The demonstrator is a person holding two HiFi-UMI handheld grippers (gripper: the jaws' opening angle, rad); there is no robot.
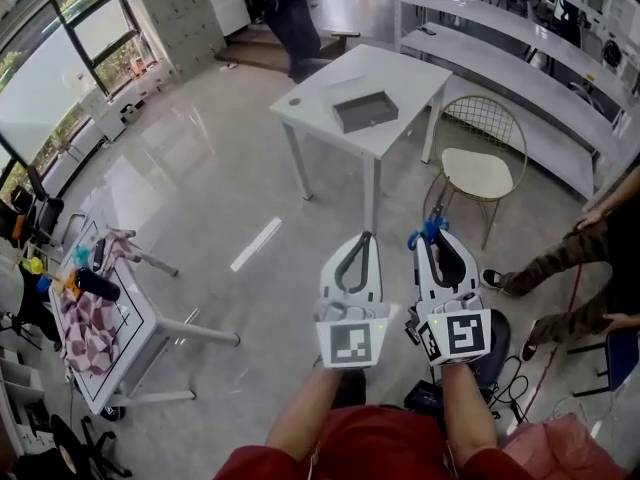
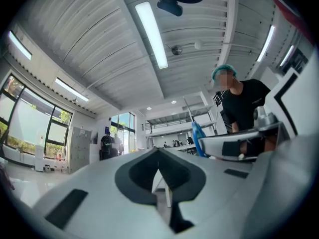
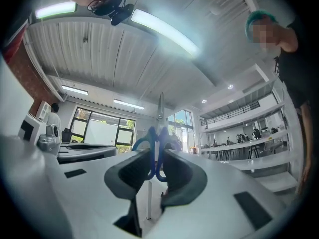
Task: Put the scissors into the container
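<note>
Blue-handled steel scissors (image 3: 157, 151): gripped at the handles in jaws of the right gripper (image 1: 437, 240), lower centre; left gripper (image 1: 362, 240) jaws together, empty; grey square container (image 1: 365, 112) on white bench (image 1: 405, 68), upper centre, well apart; carry and placement outstanding.

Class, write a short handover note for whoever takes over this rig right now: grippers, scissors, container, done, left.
Left gripper: shut, empty.
Right gripper: shut on the scissors, blue handles between its jaws.
Container: grey tray on the white table ahead, well away from both grippers.
Done: scissors picked up.
Left: carry them to the table and put them in the container.
</note>
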